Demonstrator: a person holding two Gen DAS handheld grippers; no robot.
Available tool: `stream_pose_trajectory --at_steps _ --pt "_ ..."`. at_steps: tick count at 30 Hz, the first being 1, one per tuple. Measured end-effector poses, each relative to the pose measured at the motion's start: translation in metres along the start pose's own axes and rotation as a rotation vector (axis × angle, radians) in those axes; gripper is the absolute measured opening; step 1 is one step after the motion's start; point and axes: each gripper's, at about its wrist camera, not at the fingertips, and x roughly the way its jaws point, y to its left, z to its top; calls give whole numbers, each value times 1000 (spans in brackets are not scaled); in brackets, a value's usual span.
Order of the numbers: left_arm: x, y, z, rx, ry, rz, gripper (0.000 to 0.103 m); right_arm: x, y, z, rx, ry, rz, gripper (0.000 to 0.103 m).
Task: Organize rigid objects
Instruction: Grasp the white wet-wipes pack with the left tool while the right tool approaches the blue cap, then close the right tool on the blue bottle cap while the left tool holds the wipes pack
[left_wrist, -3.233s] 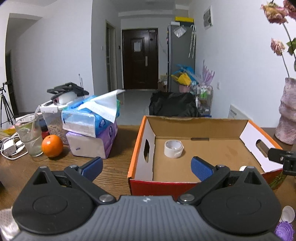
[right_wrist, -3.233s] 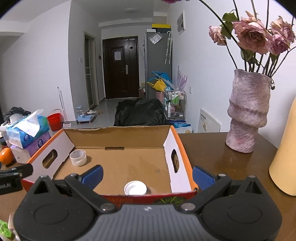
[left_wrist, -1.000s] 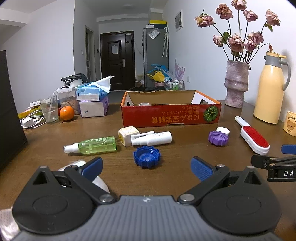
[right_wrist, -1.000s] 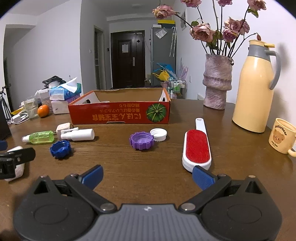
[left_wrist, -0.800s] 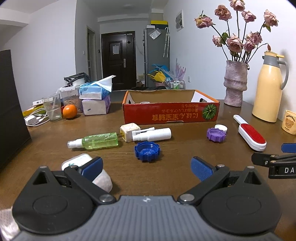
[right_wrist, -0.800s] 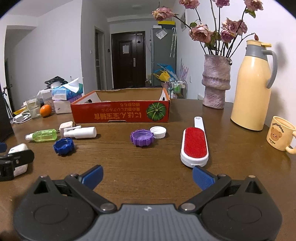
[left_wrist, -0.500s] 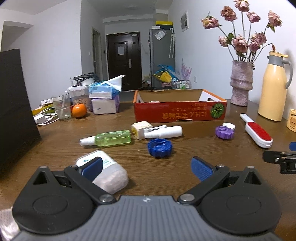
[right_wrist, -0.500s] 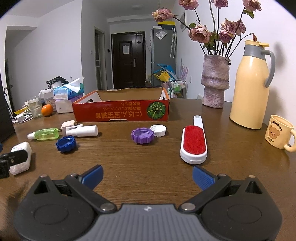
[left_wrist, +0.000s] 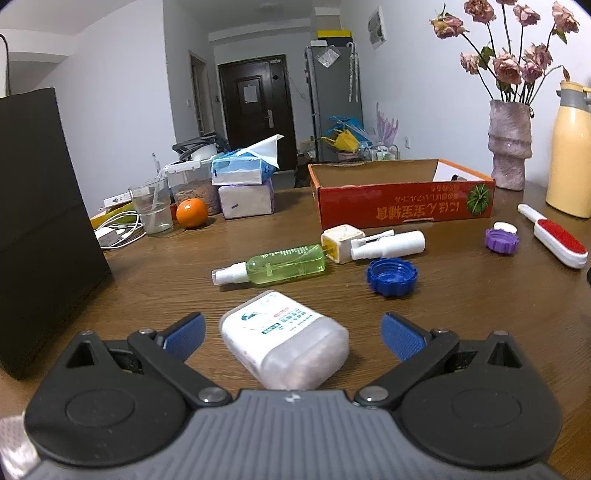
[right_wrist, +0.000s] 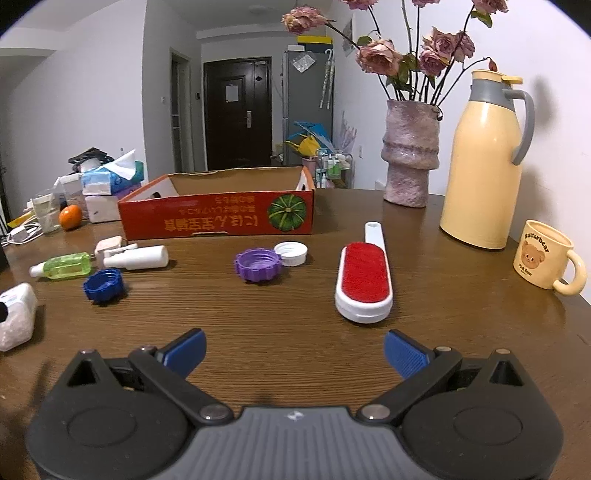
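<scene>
My left gripper (left_wrist: 291, 338) is open, its jaws either side of a white frosted container (left_wrist: 284, 338) lying on the wooden table, not touching it. Beyond lie a green spray bottle (left_wrist: 280, 265), a cream plug cube (left_wrist: 340, 242), a white spray bottle (left_wrist: 391, 244), a blue cap (left_wrist: 392, 276) and a purple cap (left_wrist: 501, 240). My right gripper (right_wrist: 293, 354) is open and empty, just short of the red lint brush (right_wrist: 365, 276). The purple cap (right_wrist: 259, 264), white lid (right_wrist: 291, 253) and blue cap (right_wrist: 102, 285) lie ahead. The orange cardboard box (right_wrist: 221, 216) stands behind.
A black bag (left_wrist: 40, 221) stands at the left. An orange (left_wrist: 191, 213), a glass (left_wrist: 152, 208), cables and tissue packs (left_wrist: 243, 184) sit at the back left. A vase (right_wrist: 410, 155), yellow thermos (right_wrist: 484, 162) and bear mug (right_wrist: 543, 254) stand at the right.
Both grippers have drawn back from the box to the table's near side. My left gripper has shifted left so the white container now lies between its open jaws.
</scene>
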Motion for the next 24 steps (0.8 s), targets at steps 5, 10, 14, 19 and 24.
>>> stream_pose_trajectory --at_steps 5,10,14,19,24 --pt "11 7 -2 54 13 -41 103 5 -3 -1 3 8 -18 103" --pt "30 9 -1 112 43 -73 103 10 3 0 -10 18 -20 103" --pt "46 9 0 161 59 -67 103 15 10 3 -25 24 -14 103" --pt "59 17 3 162 67 -97 103 22 26 6 -47 26 27 103" --pt "73 21 5 145 99 -134 103 31 49 9 -76 29 81 103"
